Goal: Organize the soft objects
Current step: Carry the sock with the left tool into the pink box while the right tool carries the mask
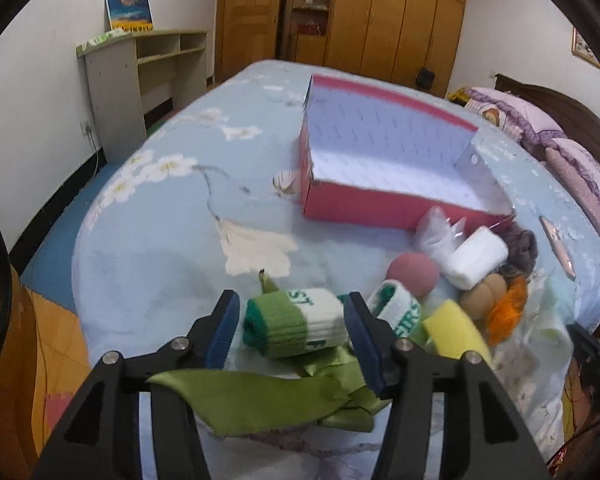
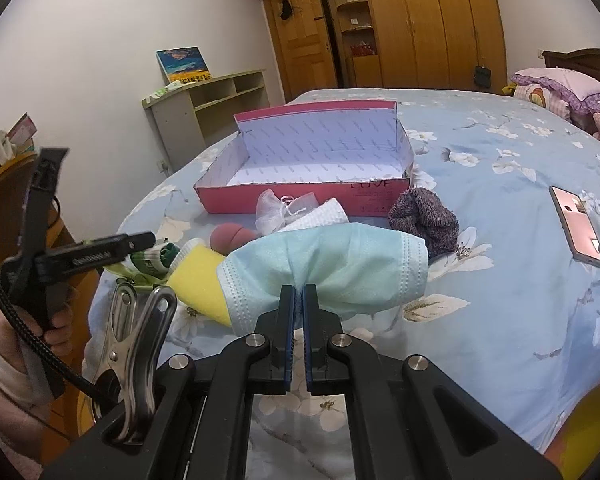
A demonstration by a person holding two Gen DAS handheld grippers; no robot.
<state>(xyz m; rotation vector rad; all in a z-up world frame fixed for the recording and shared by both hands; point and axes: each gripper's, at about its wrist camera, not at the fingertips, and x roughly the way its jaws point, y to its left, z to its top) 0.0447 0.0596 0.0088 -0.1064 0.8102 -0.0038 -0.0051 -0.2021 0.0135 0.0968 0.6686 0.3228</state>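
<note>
**Mask pinched on the right, sock roll between wide left jaws**

Broadly, we see the blue floral bed (image 2: 500, 208) filling both frames, with bare cover at left of the left wrist view. Our pink box (image 2: 300, 196) sits open at centre, the soft pile just below it. Our right gripper (image 2: 299, 300) is clamped tight on the blue face mask (image 2: 340, 264), low centre. Our left gripper (image 1: 292, 320) stands wide, the green-and-white sock roll (image 1: 296, 322) between its pads, apparently unpressed. A phone (image 2: 576, 224) lies at right.
</note>
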